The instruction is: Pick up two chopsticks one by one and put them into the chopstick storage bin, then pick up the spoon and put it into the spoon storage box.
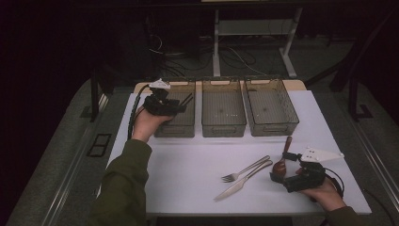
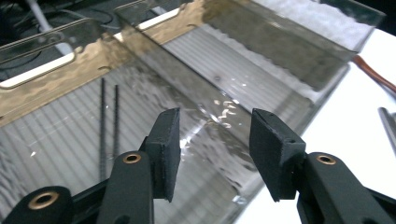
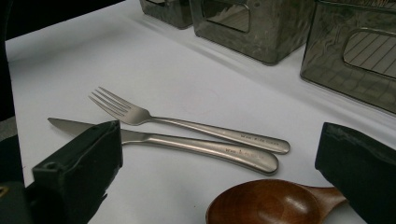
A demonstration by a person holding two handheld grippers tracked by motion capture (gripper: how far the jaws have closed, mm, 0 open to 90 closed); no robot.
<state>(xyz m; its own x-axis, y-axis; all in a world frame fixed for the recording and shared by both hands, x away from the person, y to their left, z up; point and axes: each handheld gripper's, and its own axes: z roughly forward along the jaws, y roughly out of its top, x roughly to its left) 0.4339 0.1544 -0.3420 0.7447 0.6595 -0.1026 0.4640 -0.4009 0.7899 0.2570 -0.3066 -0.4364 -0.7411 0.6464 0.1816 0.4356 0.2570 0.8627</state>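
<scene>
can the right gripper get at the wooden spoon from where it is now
Probably yes: the right gripper is open, the wooden spoon lies between its jaws, and nothing covers it.

A lab-like test room: white table (image 1: 188, 174), cable tangle (image 1: 188, 59) on floor, bare desk legs (image 1: 216, 47) behind.

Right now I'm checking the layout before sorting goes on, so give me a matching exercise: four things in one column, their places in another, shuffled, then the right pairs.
Things:
1. chopsticks
2. wooden spoon
3. left gripper
4. knife

Places:
A. just in front of the open right gripper
B. lying inside the leftmost bin
C. on the white table, right beside the fork
D. held open over the leftmost bin

Pairs: 1-B, 2-A, 3-D, 4-C
</scene>
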